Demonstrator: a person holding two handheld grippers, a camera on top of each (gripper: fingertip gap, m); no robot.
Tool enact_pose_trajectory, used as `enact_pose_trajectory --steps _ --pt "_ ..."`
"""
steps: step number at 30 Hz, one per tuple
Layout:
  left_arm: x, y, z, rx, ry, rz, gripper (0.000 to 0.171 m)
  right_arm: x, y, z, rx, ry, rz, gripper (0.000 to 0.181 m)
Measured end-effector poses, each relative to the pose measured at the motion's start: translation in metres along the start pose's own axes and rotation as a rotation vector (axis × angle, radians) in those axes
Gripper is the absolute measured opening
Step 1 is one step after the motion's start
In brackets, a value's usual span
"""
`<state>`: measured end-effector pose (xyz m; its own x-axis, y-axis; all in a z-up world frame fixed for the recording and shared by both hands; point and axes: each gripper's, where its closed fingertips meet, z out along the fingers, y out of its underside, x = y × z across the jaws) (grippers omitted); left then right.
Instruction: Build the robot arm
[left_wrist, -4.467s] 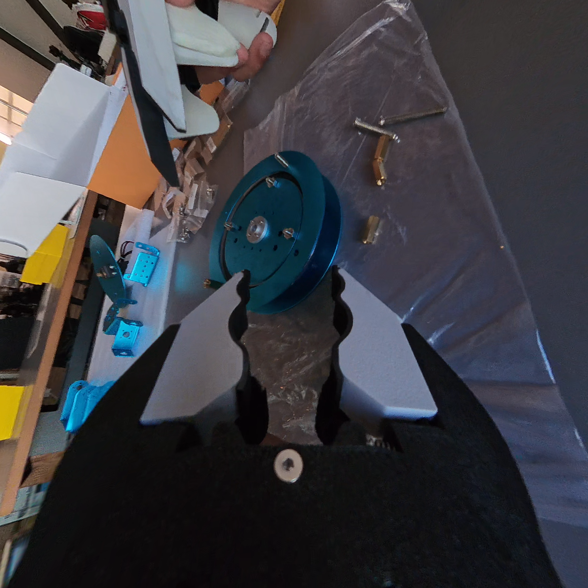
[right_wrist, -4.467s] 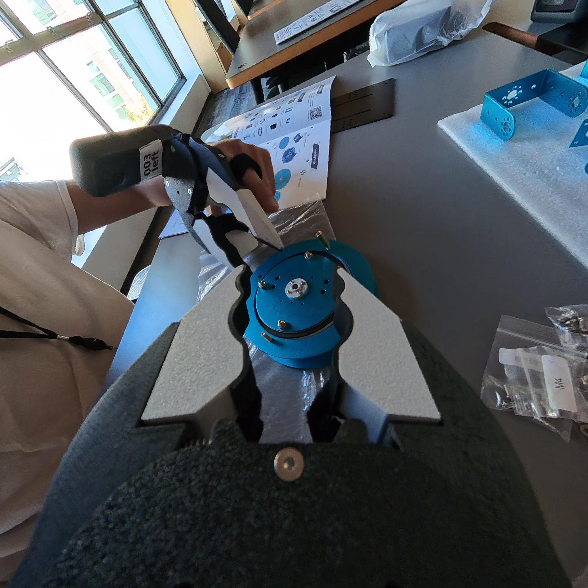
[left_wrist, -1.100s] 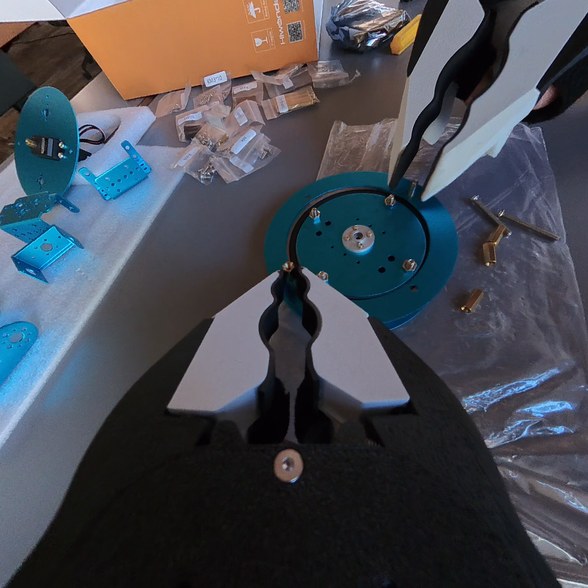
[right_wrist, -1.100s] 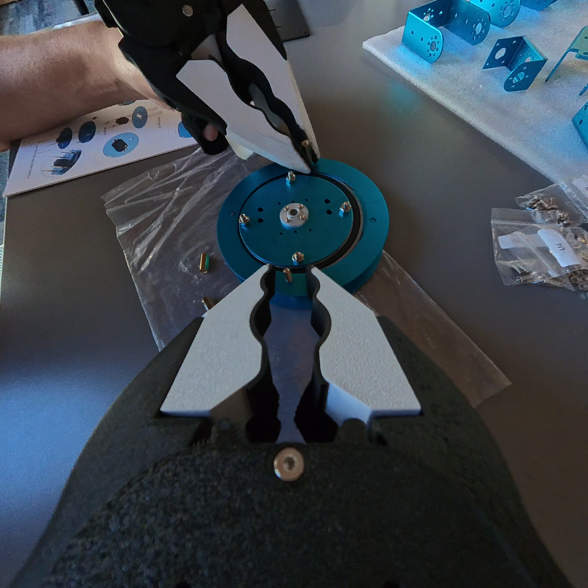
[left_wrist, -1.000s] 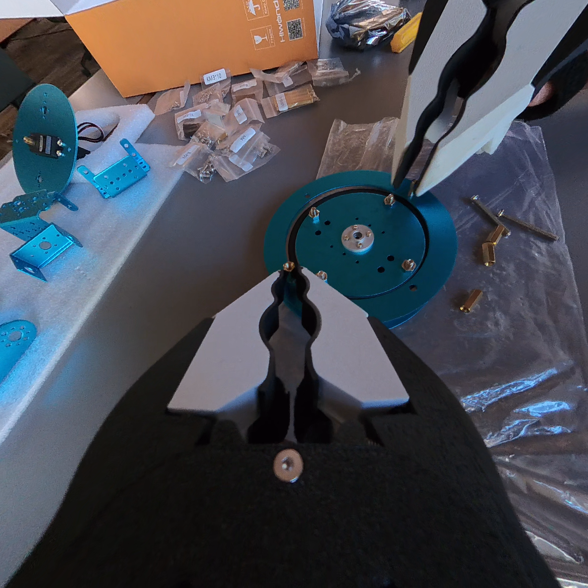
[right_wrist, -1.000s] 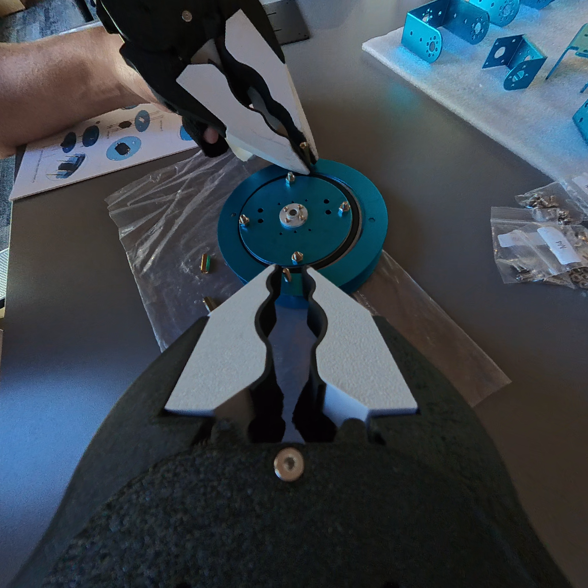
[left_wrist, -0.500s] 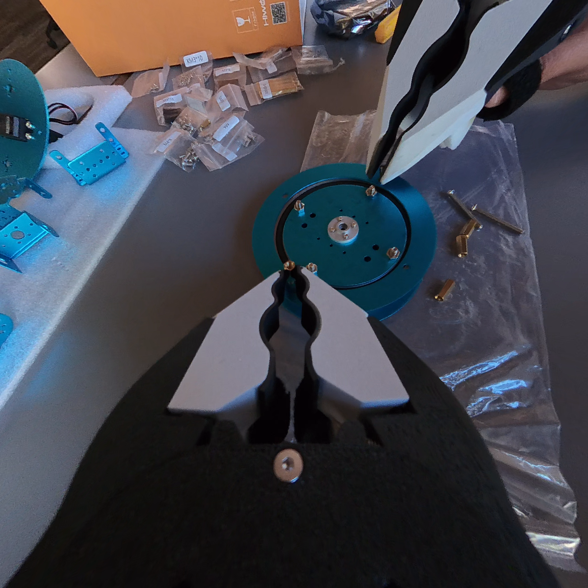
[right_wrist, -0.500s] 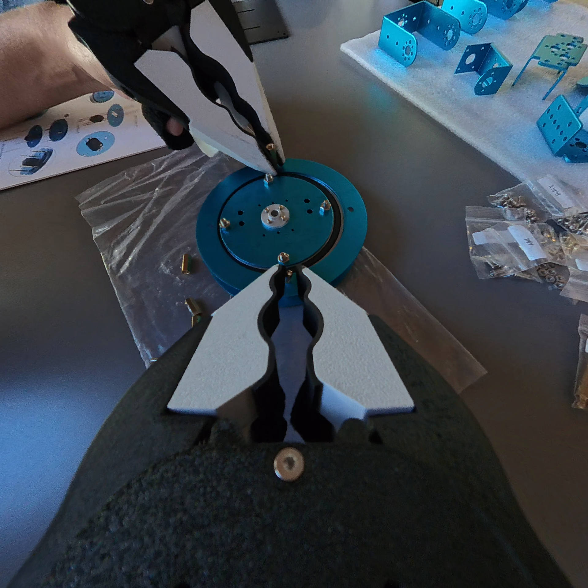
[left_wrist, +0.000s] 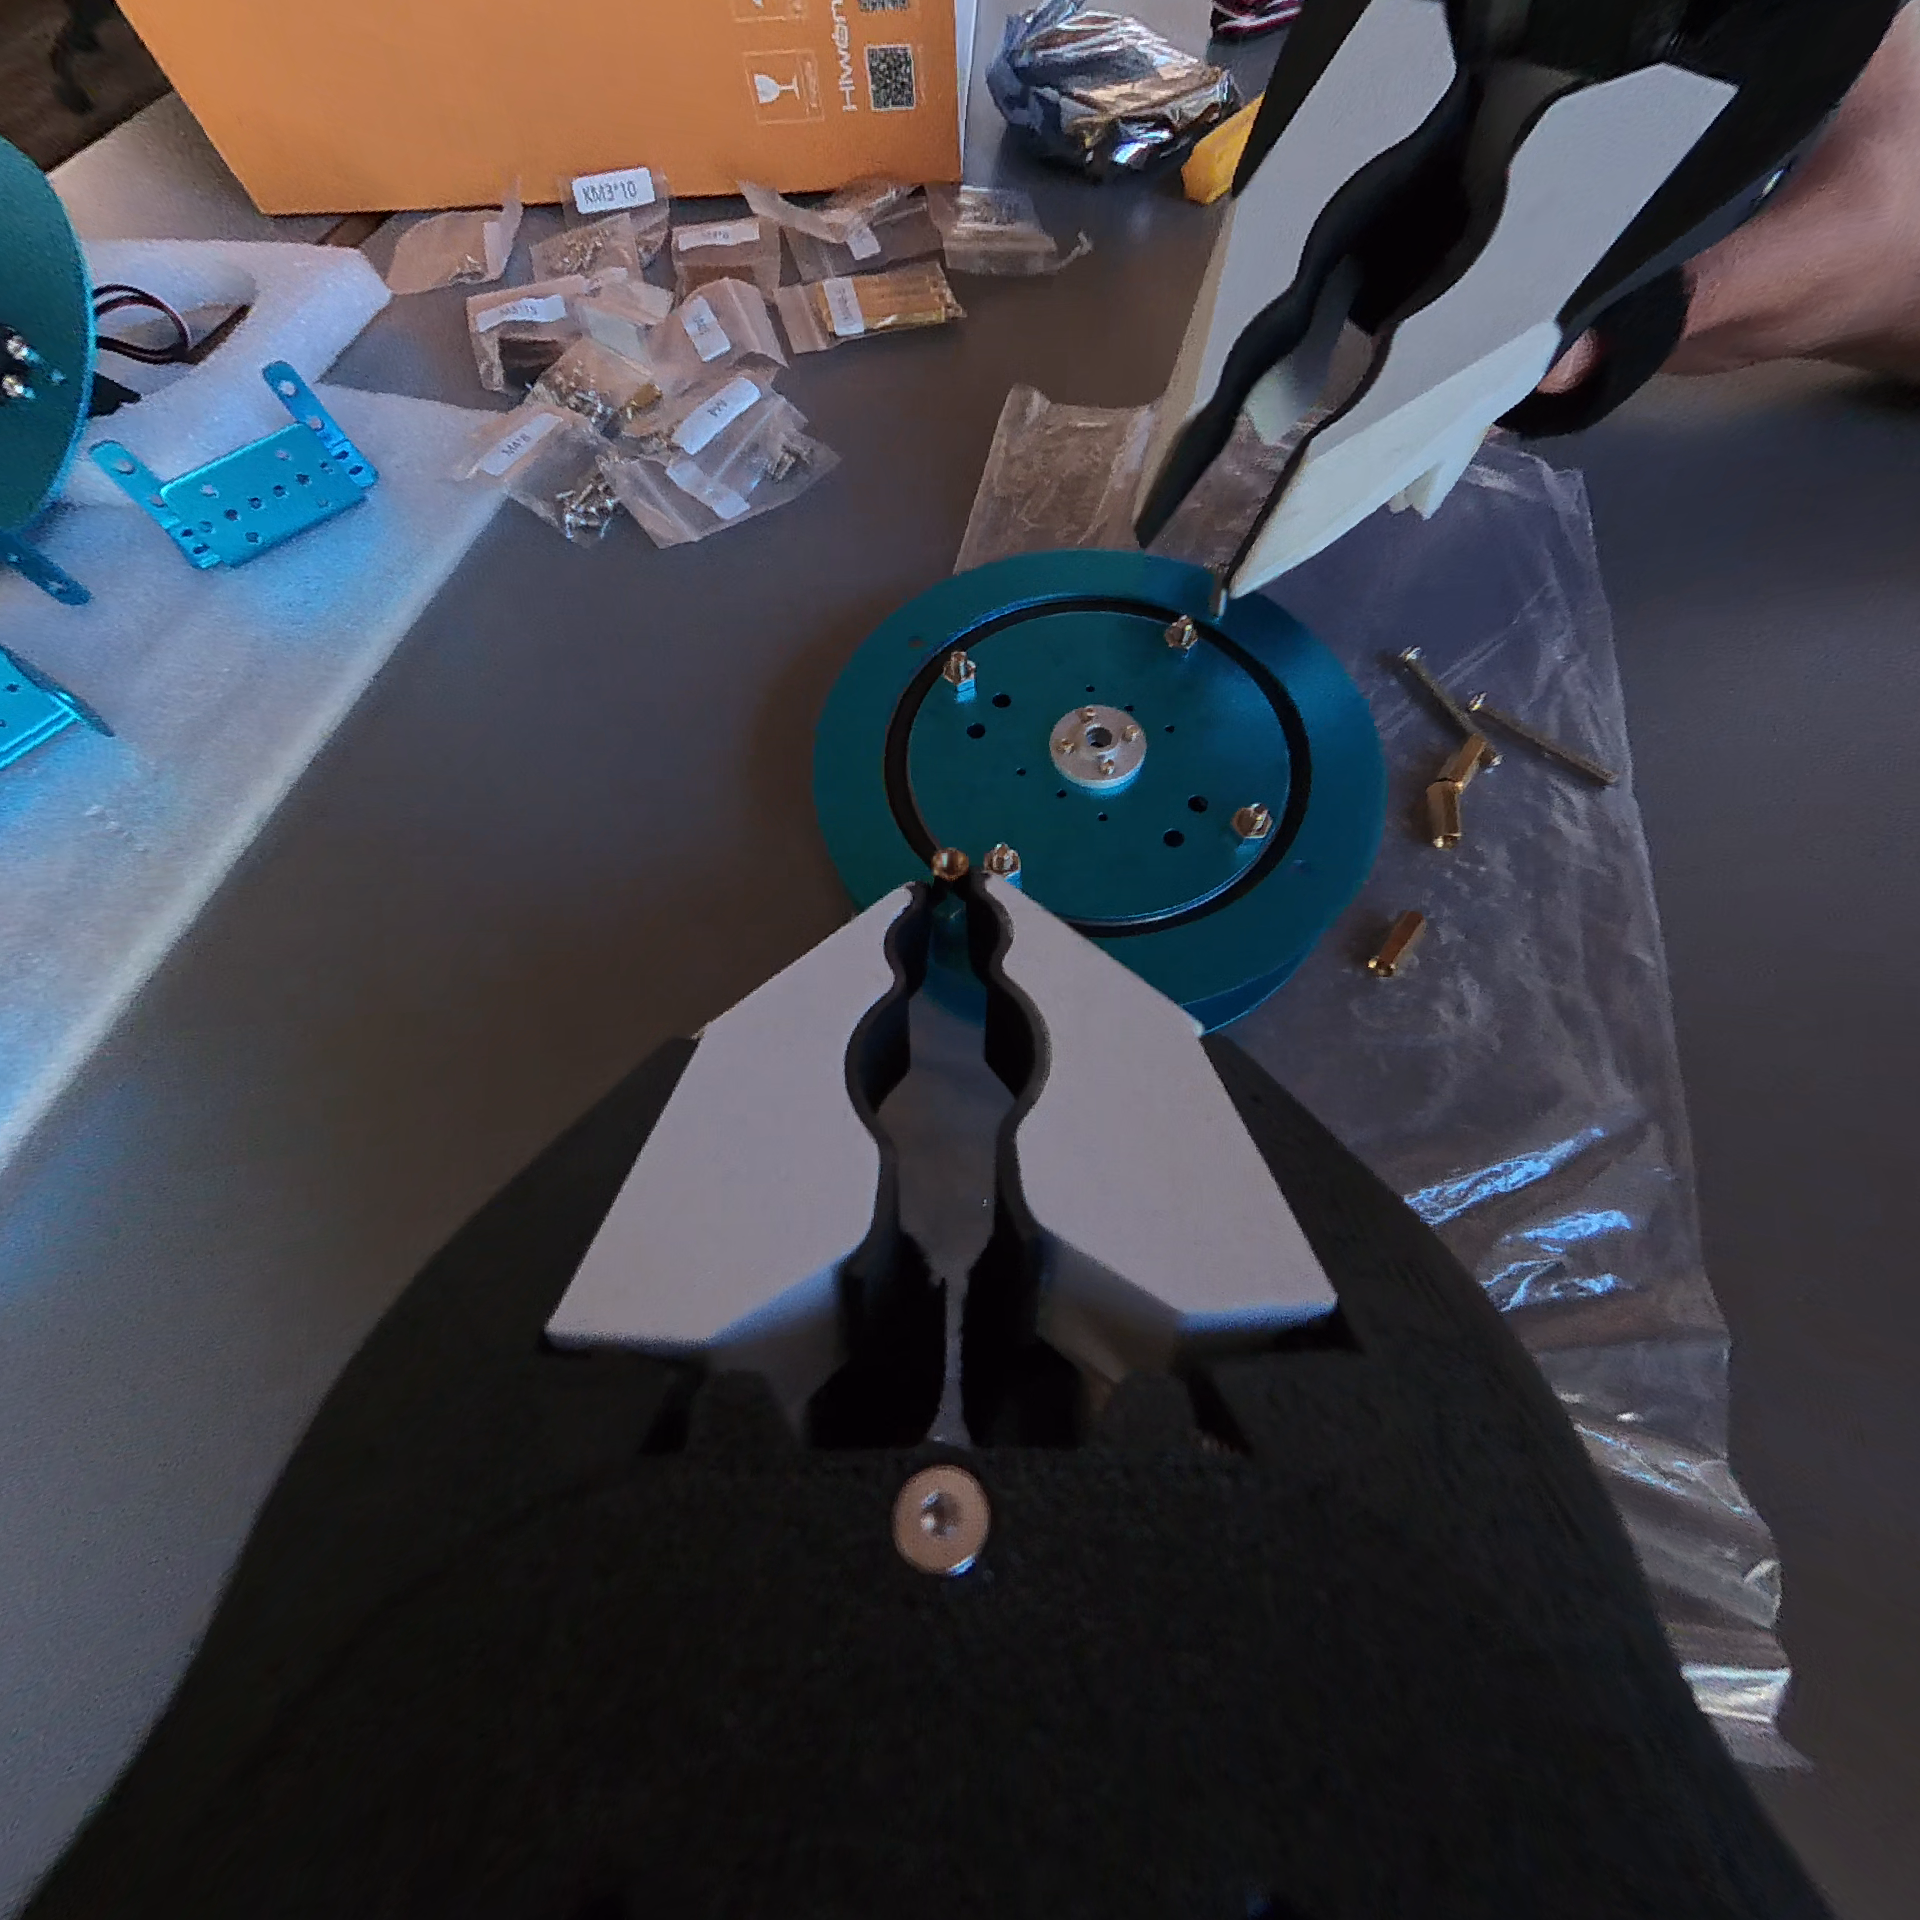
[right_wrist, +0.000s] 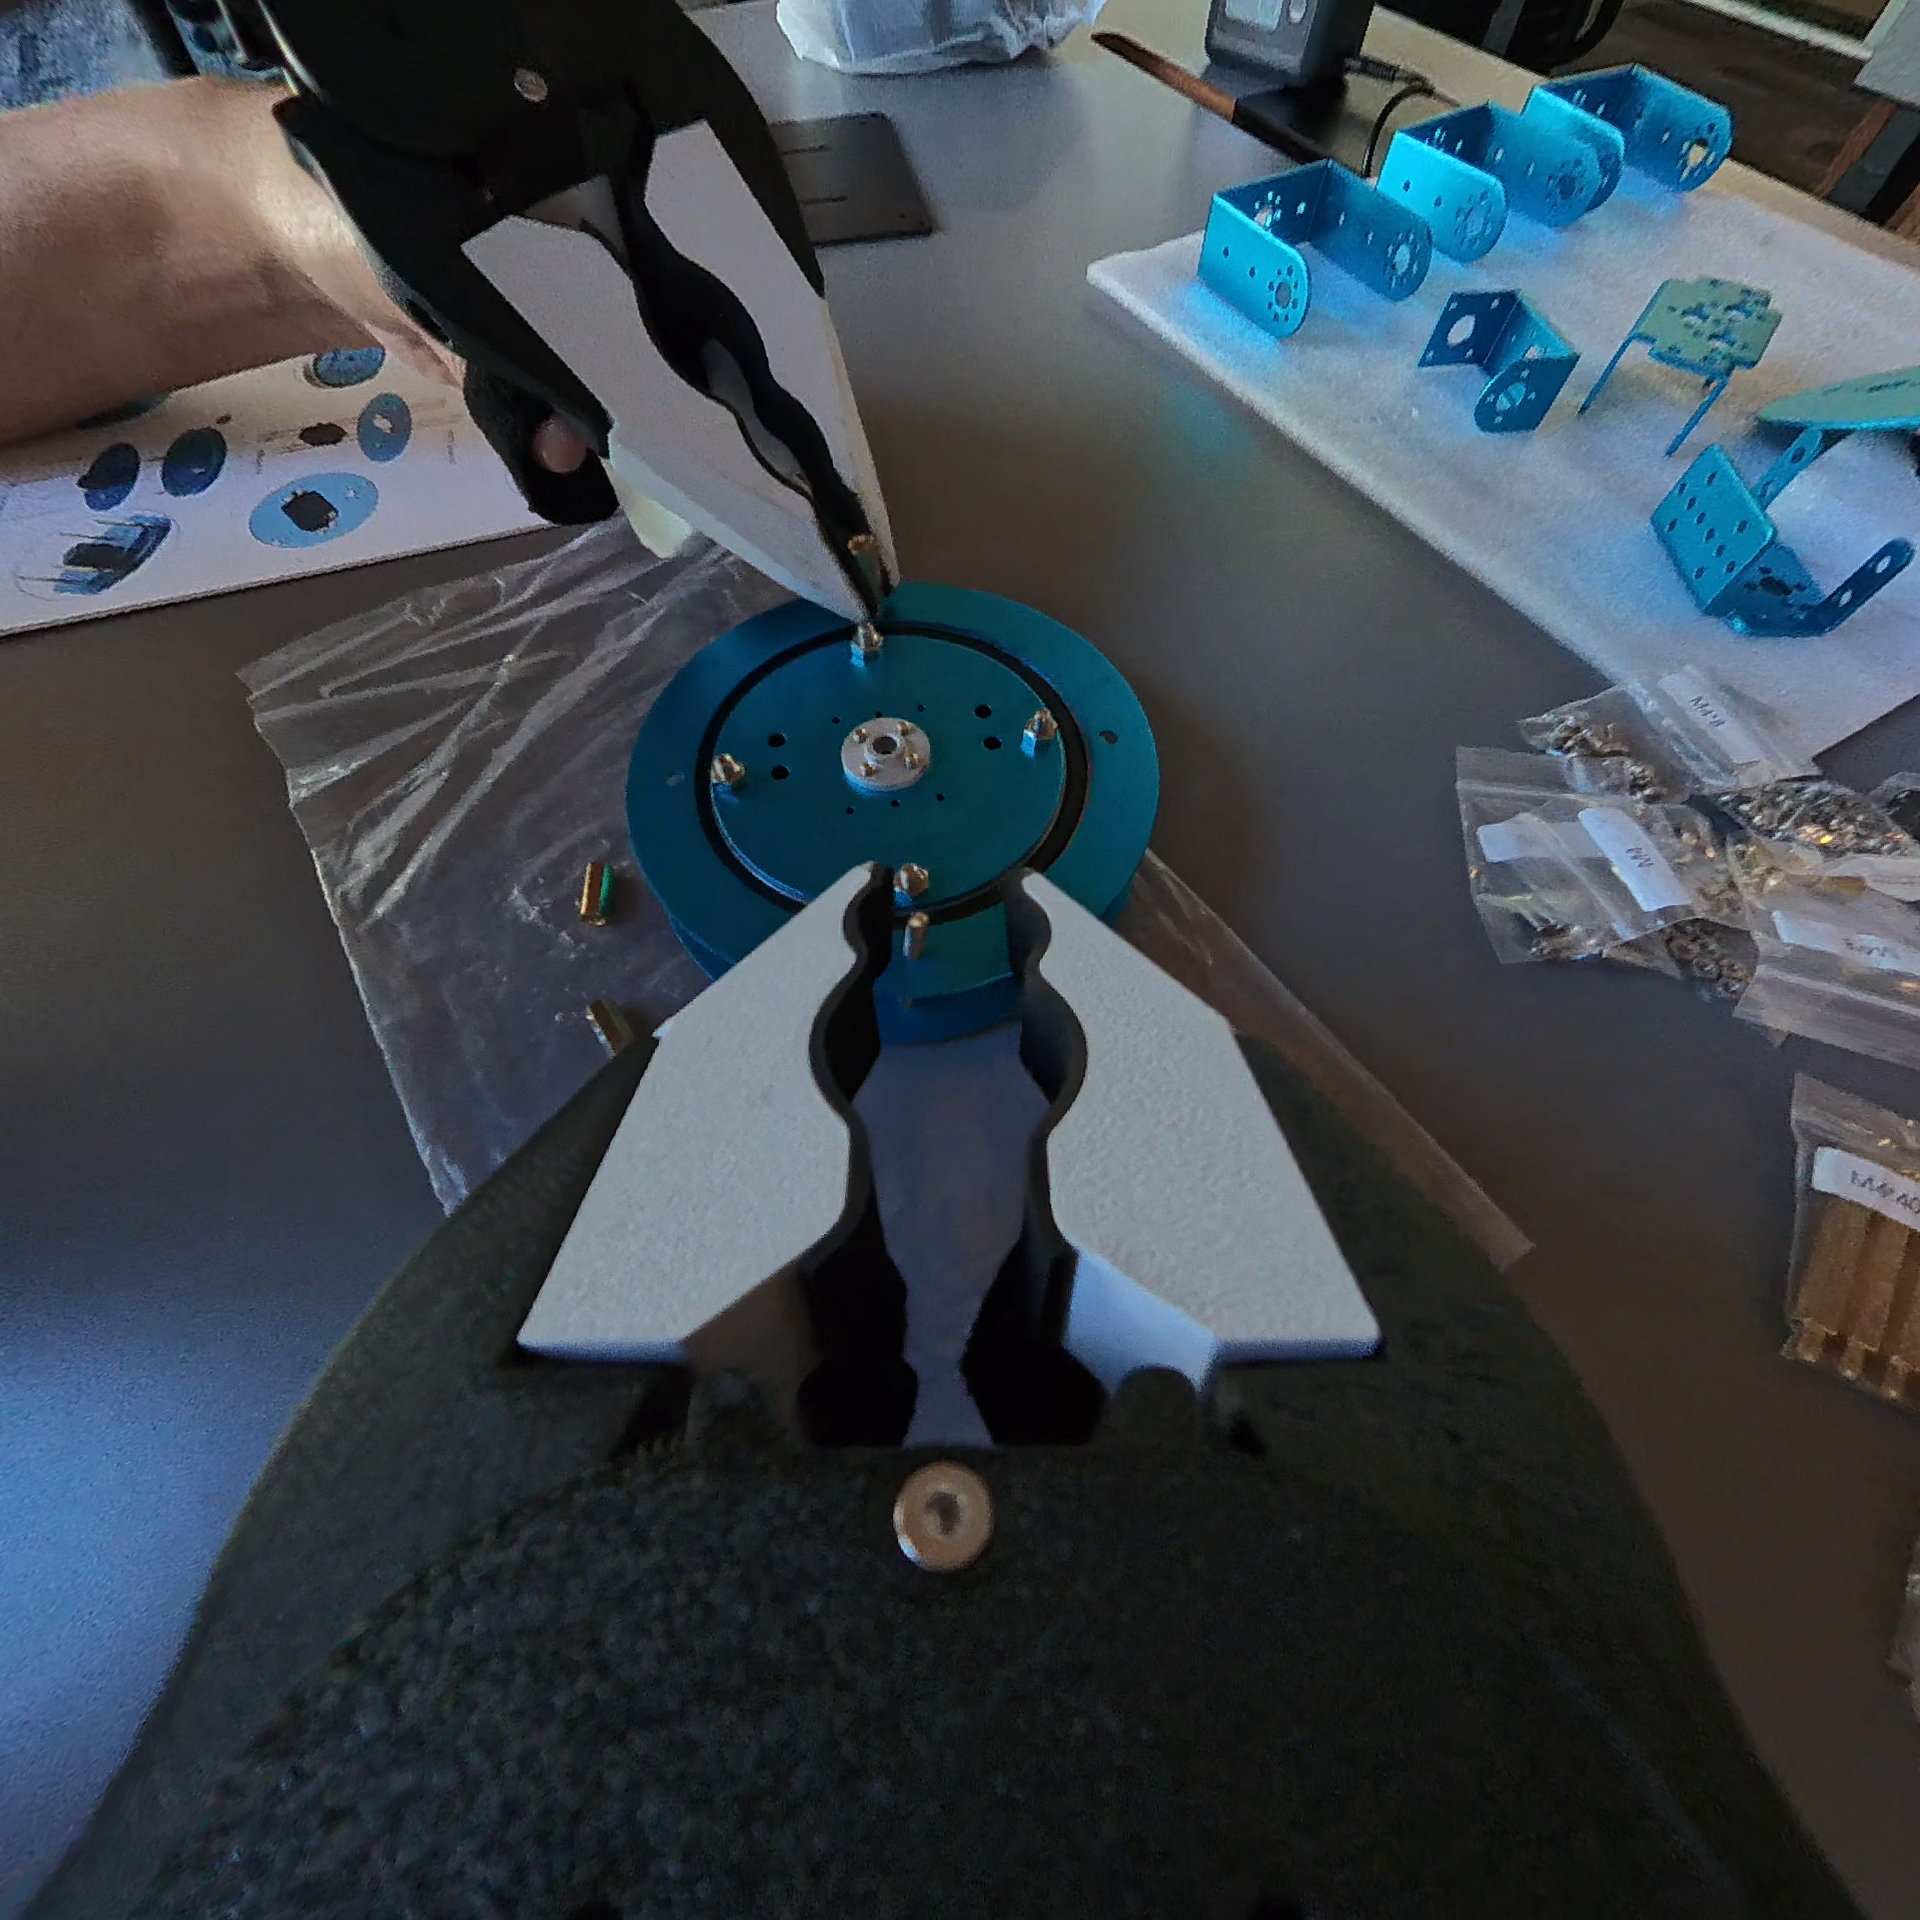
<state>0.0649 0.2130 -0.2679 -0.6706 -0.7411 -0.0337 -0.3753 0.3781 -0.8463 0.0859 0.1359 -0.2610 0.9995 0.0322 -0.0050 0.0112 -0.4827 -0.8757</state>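
A blue round disc (left_wrist: 1039, 790) lies flat on a clear plastic bag (left_wrist: 1507, 1039) on the grey table. Brass standoffs stand on its inner plate. My left gripper (left_wrist: 945, 888) is shut on a brass standoff (left_wrist: 948, 862) at the disc's near edge. In the right wrist view, the left gripper (right_wrist: 868, 592) hangs over the disc's (right_wrist: 935, 810) far edge with that standoff (right_wrist: 860, 551) in its tips. My right gripper (right_wrist: 948, 883) is open, with a brass standoff (right_wrist: 914, 932) standing on the disc's rim between its fingers. It also shows in the left wrist view (left_wrist: 1184, 566).
Loose standoffs (left_wrist: 1395, 942) and long screws (left_wrist: 1507, 727) lie on the bag. Small hardware bags (right_wrist: 1662, 862) and an orange box (left_wrist: 520, 94) sit nearby. White foam (right_wrist: 1351, 416) carries blue brackets (right_wrist: 1309, 249). An instruction sheet (right_wrist: 208, 499) and a person's arm (right_wrist: 156, 260) are at left. There is about 9 centimeters between the tips of the two grippers.
The disc, tilted 4.5 s ago, now lies flat. In the last second, both grippers drew back a little. My right gripper's jaws opened wider around the rim standoff. The left stayed shut on its standoff.
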Motion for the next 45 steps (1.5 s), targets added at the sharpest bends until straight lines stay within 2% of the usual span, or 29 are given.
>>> enact_pose_trajectory --steps 4,8,13,19,26,33,41,45 --pt "0.001 -0.001 -0.003 0.009 0.029 -0.019 0.008 -0.007 -0.029 0.0 0.105 -0.028 -0.09 0.025" --pt "-0.009 -0.001 -0.01 0.034 0.033 -0.069 0.011 -0.025 -0.055 0.018 0.049 -0.137 -0.122 0.028" --pt "-0.011 0.001 -0.009 0.049 0.127 -0.265 0.011 -0.032 -0.05 0.059 -0.134 -0.273 -0.119 0.024" --pt "-0.011 0.007 -0.001 0.008 0.22 -0.488 0.012 -0.028 -0.053 0.07 -0.172 -0.279 -0.114 0.022" --pt "-0.021 0.001 -0.009 0.075 0.254 -0.584 0.012 -0.017 -0.053 0.077 -0.168 -0.223 -0.099 0.016" --pt "-0.018 0.008 0.0 0.006 0.256 -0.605 0.013 -0.017 -0.042 0.082 -0.218 -0.219 -0.093 0.01" --pt "-0.013 0.002 -0.007 0.034 0.376 -0.714 0.013 -0.02 -0.042 0.082 -0.218 -0.239 -0.069 0.005" --pt "-0.005 0.006 -0.005 -0.016 0.414 -0.728 0.012 -0.021 -0.042 0.081 -0.213 -0.248 -0.065 0.005"
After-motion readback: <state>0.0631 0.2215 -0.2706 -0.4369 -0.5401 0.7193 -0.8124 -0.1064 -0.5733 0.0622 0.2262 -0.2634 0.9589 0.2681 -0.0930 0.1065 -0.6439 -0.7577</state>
